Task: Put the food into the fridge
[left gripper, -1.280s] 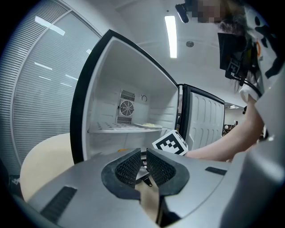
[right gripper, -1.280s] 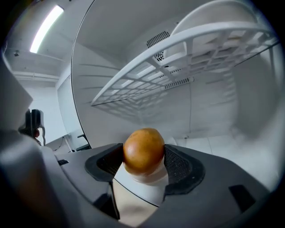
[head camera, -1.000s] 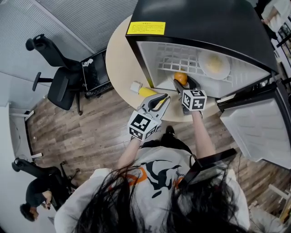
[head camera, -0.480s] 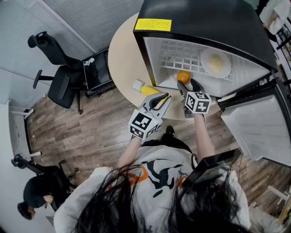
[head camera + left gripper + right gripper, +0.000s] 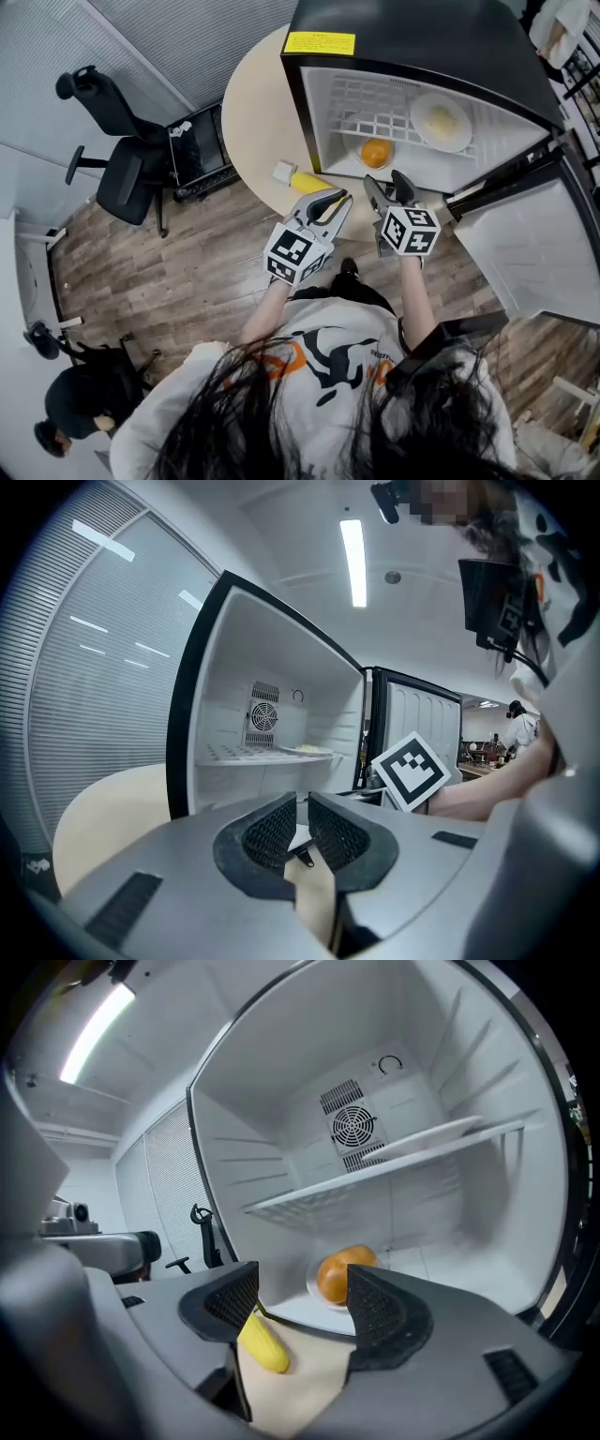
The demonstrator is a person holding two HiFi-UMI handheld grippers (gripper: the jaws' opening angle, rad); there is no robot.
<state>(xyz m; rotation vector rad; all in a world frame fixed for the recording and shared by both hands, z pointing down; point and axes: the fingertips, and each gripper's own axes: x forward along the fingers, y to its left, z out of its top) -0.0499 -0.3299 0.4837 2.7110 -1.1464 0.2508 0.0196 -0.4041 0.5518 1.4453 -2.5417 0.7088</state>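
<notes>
**Helper:** Where is the food?

**Me:** The round orange food (image 5: pixel 376 152) sits low down inside the fridge (image 5: pixel 412 37), on a small white plate (image 5: pixel 315 1299). A long yellow food (image 5: pixel 306 182) lies on the counter (image 5: pixel 253 112), just outside the open fridge. A little white box (image 5: pixel 283 172) is right beside it.

**Helper:** What do your right fingers hold?

**Me:** Nothing. My right gripper (image 5: pixel 387 183) is just in front of the open fridge. Its fingers (image 5: pixel 377 1309) are spread wide apart. Between them I can see the orange food and the yellow food, but they touch neither one.

**Helper:** And the left ones?

**Me:** My left gripper (image 5: pixel 333 199) is over the counter's edge, near the yellow food. Its fingers (image 5: pixel 270 832) are almost pressed together, with only a thin slit between them. They pinch nothing.

**Helper:** Is anything else in the fridge?

**Me:** Yes. A bigger plate (image 5: pixel 441 122) with some pale food on it rests on the upper wire shelf (image 5: pixel 375 120). The fridge door (image 5: pixel 525 253) hangs wide open on my right.
</notes>
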